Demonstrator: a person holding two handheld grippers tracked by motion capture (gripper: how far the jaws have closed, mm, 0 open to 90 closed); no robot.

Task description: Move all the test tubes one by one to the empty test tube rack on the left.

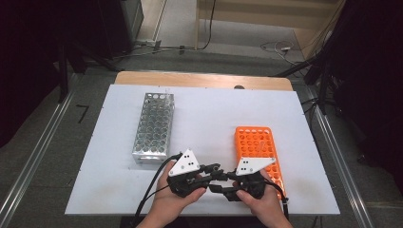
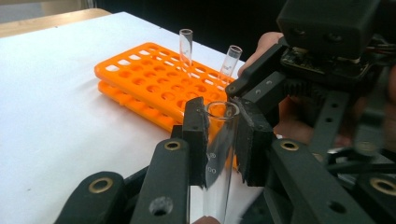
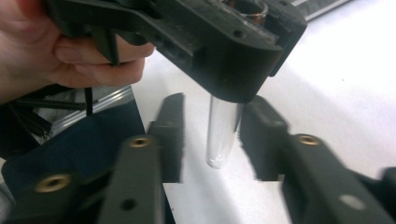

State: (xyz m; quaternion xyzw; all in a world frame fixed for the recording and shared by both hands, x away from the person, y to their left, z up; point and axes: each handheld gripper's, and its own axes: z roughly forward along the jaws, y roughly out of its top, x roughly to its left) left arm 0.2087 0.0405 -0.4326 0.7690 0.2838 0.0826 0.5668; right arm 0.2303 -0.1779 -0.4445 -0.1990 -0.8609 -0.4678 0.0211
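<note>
Left gripper (image 2: 219,140) clamps a clear test tube (image 2: 218,154) upright near the tabletop (image 1: 204,118) front edge, beside the orange rack (image 1: 256,147). Right gripper (image 3: 212,140) jaws stand wide around the tube's lower end, not touching. Risk: a skewed closing could knock the tube askew or crack the glass.

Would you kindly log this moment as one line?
left gripper: shut on test tube | right gripper: open around tube's lower end | orange rack: two tubes

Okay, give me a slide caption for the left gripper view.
Left gripper clamps a clear test tube near the orange rack, which holds two tubes.
</note>
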